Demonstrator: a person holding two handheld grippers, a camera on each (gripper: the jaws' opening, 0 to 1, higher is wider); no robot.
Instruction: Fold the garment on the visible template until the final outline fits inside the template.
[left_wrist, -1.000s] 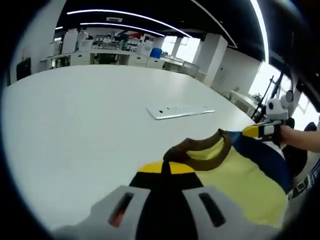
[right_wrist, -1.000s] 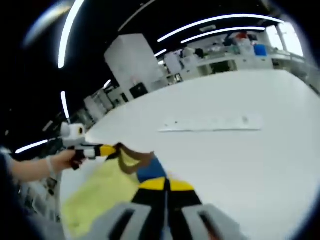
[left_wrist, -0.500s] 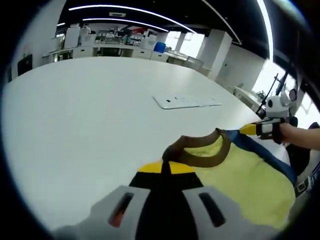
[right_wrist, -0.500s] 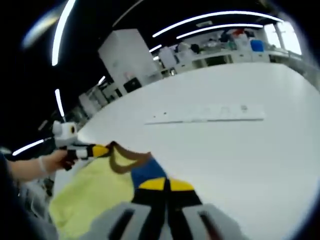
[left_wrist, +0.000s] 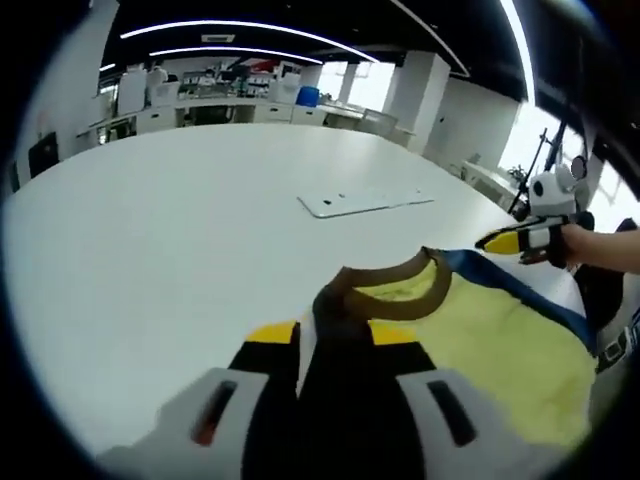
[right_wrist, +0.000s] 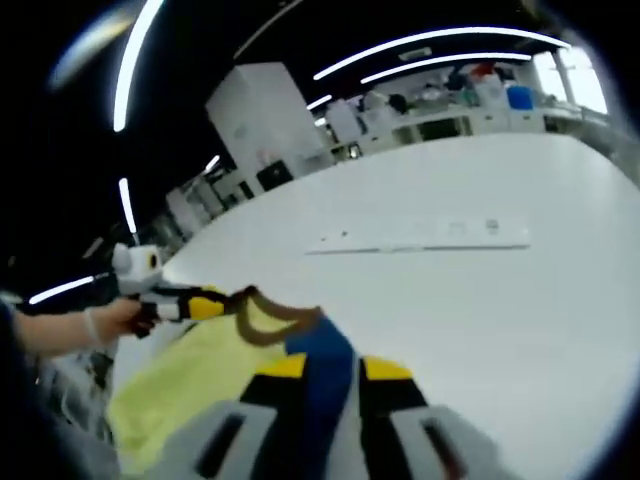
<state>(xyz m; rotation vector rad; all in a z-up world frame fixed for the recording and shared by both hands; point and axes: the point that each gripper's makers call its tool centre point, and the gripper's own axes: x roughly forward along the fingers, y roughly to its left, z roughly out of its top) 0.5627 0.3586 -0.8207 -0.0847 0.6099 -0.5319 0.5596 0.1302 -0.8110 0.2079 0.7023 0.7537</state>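
A yellow garment with a brown collar and a blue shoulder band lies at the near edge of the white table. My left gripper stands open, its yellow-tipped jaws parted with the collar cloth lying between them. My right gripper is open too, the blue band running between its jaws. Each gripper also appears in the other's view: the right gripper at the blue edge, the left gripper by the collar. The flat white template lies farther out on the table.
A person's hands hold both grippers at the table's near side. Beyond the table stand white cabinets and benches with lab clutter. A tripod stands off the table's right side in the left gripper view.
Both grippers' jaws, shut together on the garment before, have parted. The collar has sunk a little toward the table.
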